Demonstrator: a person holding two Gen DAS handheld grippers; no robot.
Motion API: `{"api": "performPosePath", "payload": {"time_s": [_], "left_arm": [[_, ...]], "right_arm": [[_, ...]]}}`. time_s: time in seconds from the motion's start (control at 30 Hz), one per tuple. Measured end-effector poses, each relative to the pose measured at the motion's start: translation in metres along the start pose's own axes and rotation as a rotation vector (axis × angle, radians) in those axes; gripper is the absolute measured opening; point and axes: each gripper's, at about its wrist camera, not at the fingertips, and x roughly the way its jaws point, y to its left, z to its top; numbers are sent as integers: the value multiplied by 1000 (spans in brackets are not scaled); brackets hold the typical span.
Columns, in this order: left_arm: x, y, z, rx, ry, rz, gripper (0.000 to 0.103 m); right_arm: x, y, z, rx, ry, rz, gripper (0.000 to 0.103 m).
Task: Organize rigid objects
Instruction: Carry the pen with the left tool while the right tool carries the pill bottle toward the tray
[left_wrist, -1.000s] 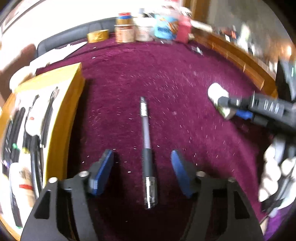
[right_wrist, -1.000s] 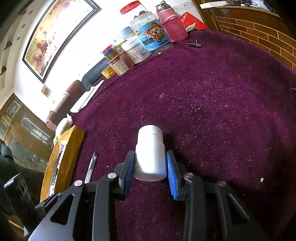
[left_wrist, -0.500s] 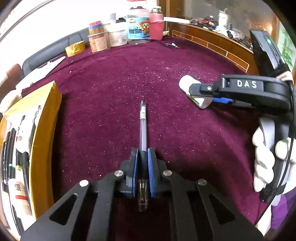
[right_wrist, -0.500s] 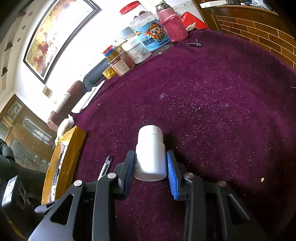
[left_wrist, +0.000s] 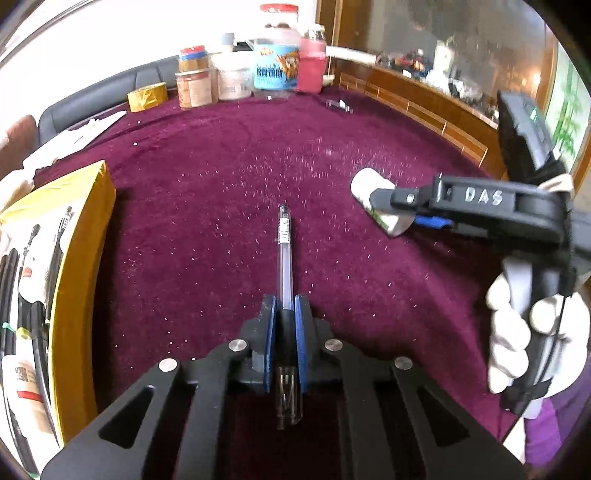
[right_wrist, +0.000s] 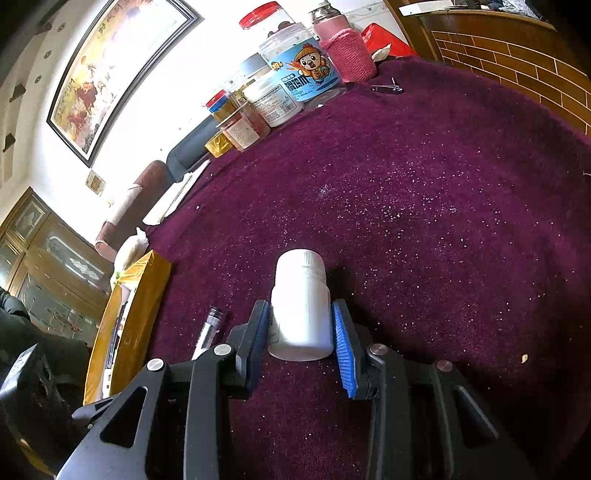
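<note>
While the left gripper (left_wrist: 284, 328) sits clamped on the pen (left_wrist: 285, 266), its blue pads pinch the dark rubber grip section, so the clear barrel runs straight ahead of the jaws and the cap end pokes back between the gripper's arms. Grip taken near one end, not mid-barrel; my guess is that leaves the long end free to aim. Pen seems just clear of the purple cloth (left_wrist: 207, 206), or resting lightly; cannot tell which. Left of these jaws, near, stands the yellow box (left_wrist: 83, 236), open-topped, with dark pens and cables lying lengthwise inside; likely the home for this pen, which already lies roughly parallel to them. Right gripper (right_wrist: 301, 332) holds the white bottle (right_wrist: 301, 302), pads closed on its lower body on both sides, cap pointing away from the jaws, bottle tilted with the tool rather than standing. Seen from the left side, the bottle hangs off the cloth, ahead and right of the left jaws, well apart from the pen. A gloved hand (left_wrist: 524, 332) wraps the right tool's handle. Far ahead of both tools, at the cloth's back edge, jars (right_wrist: 295, 81) and tubs stand in a row; possibly where the bottle belongs. Both items in hand, neither yet put away.
</note>
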Motion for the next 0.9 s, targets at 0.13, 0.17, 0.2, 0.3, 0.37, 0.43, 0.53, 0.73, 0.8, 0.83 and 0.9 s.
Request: {"api": "performPosePath", "payload": {"time_s": [0.13,0.17,0.2,0.3,0.37,0.43,0.53,0.73,0.8,0.83,0.9], "left_arm": [[-12,10,-4,-72,-27,-69,8],[-14,10,-4,-76,-33,-73,8],[-21,12,-4,-80,-47,-74,8],[-42,17,-3,-98,-96,-75,8],[-54,20,-4,-104,-127,-68,8],[-67,24,-7,-113,-159,-55,8],[-71,34,-10,-134,-167,-41,8],[-78,47,-16,-140,-181,31,8],[-80,48,-18,-135,-183,62,8],[-80,48,-18,-133,-183,72,8],[-82,49,-20,-127,-185,86,8]], "right_arm": [[0,0,0,0,0,0,31],[0,0,0,0,0,0,31],[0,0,0,-1,0,0,31],[-1,-1,0,-2,0,7,33],[-1,0,-1,-4,1,7,34],[-1,0,-1,-3,1,9,34],[0,1,-1,-5,1,8,34],[3,13,0,-61,16,-58,35],[8,28,-1,-126,34,-140,35],[10,32,-1,-144,38,-168,35],[15,45,-4,-197,47,-247,35]]}}
